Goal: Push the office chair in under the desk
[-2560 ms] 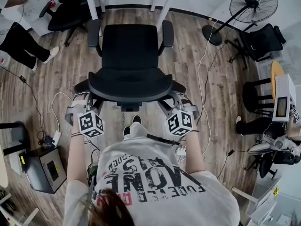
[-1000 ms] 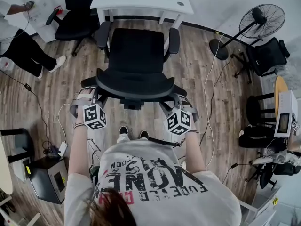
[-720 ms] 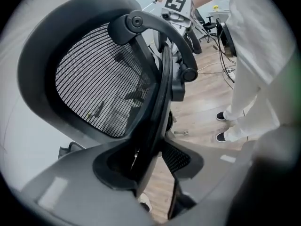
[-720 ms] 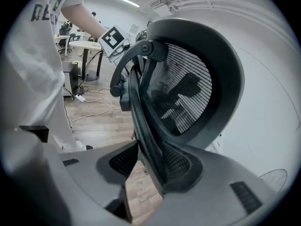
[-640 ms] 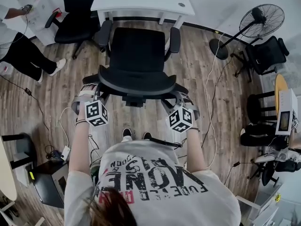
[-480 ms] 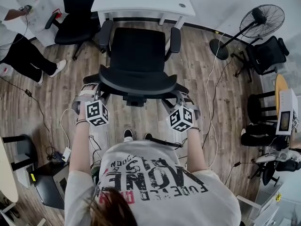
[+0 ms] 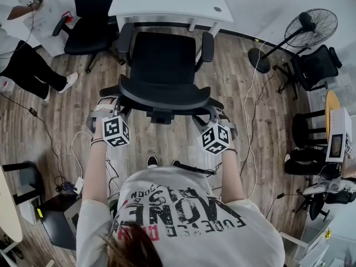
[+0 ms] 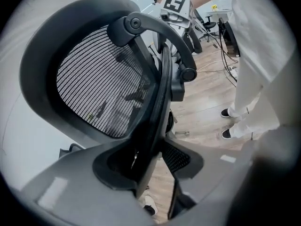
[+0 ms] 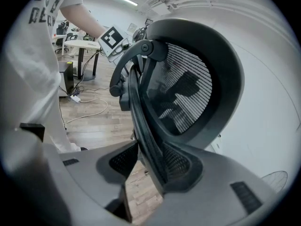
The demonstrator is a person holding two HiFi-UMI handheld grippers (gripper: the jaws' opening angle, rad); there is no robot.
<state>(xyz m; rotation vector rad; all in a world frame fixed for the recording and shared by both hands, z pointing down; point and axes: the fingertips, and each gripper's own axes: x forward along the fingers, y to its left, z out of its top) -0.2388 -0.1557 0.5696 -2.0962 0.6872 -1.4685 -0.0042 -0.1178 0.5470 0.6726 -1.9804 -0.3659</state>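
Three black office chairs in clear sight — centre chair (image 7: pixel 161 65), second chair (image 7: pixel 89 24) upper left, third chair (image 7: pixel 314 65) at right — plus one white desk (image 7: pixel 167 1), one pedestal fan (image 7: pixel 311 29) and two grippers: left gripper (image 7: pixel 107 105), right gripper (image 7: pixel 214 115).

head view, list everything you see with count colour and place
office chair: one, black, centre, facing desk
desk: one, white, top centre
spare chair: one, black, top left
fan: one, black, top right
cable: one, white, floor right of office chair
bystander: one, dark trousers, top left
left tongs: one, grey, clamped on chair back's left edge
right tongs: one, grey, clamped on chair back's right edge
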